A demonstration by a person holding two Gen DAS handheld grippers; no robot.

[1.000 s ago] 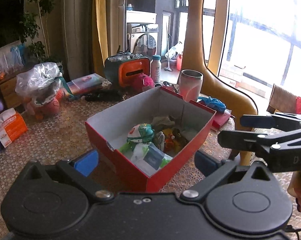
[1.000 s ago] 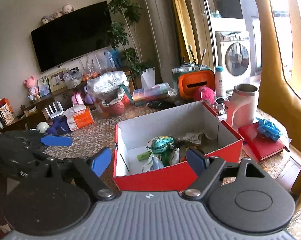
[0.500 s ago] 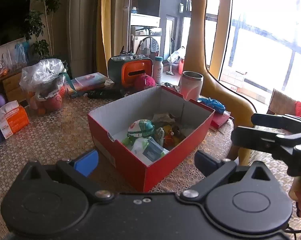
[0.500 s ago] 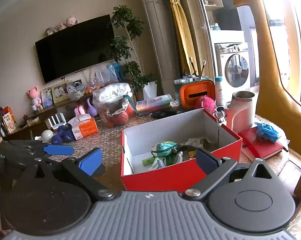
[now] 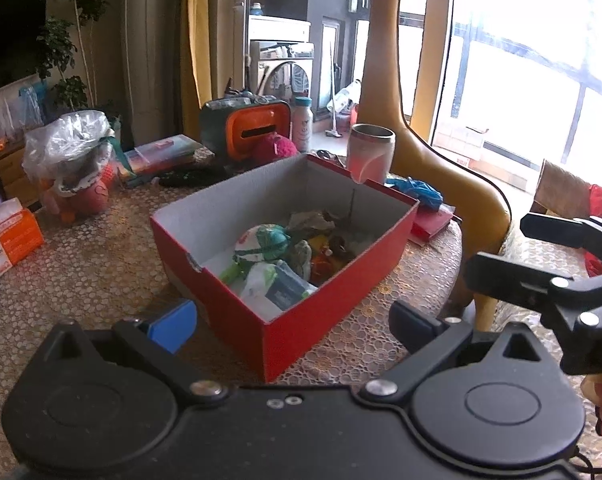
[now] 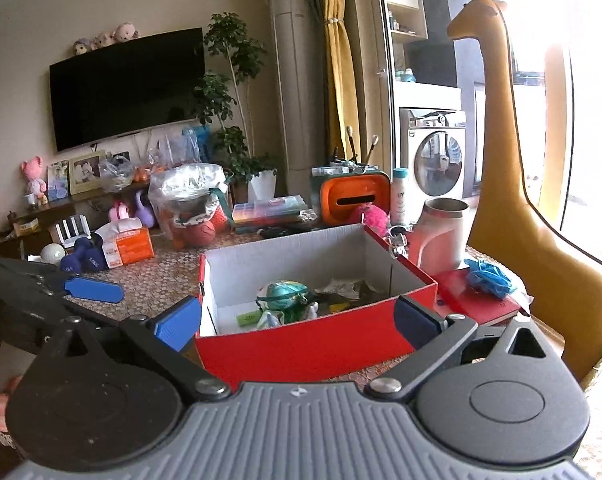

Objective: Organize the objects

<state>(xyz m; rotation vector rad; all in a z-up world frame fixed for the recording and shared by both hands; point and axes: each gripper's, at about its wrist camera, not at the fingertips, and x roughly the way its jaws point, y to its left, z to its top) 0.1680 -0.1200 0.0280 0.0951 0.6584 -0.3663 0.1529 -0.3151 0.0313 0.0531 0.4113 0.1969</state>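
Note:
A red cardboard box [image 5: 229,300] with a white inside sits on the lace-covered table. It holds several small things, among them a green and white pouch [image 5: 265,240] and plastic packets. My left gripper [image 5: 293,326] hovers just in front of the box's near corner, open, with nothing held. In the right wrist view the box [image 6: 301,344] lies straight ahead. My right gripper [image 6: 297,320] is open very wide before its long red wall, with no pad touching it. Each gripper shows in the other's view: right gripper [image 5: 517,252], left gripper [image 6: 61,300].
A pink tumbler [image 5: 371,156] and a red book [image 5: 429,220] with a blue cloth stand behind the box. A tall yellow giraffe figure [image 5: 433,152] rises at the table's right edge. Farther back are an orange container [image 5: 253,128], a plastic bag of balls [image 5: 69,148] and an orange tissue box [image 5: 11,236].
My right gripper's jaws have spread wider apart. In the left wrist view the right gripper has slid a little right and down. The box and its contents have not moved.

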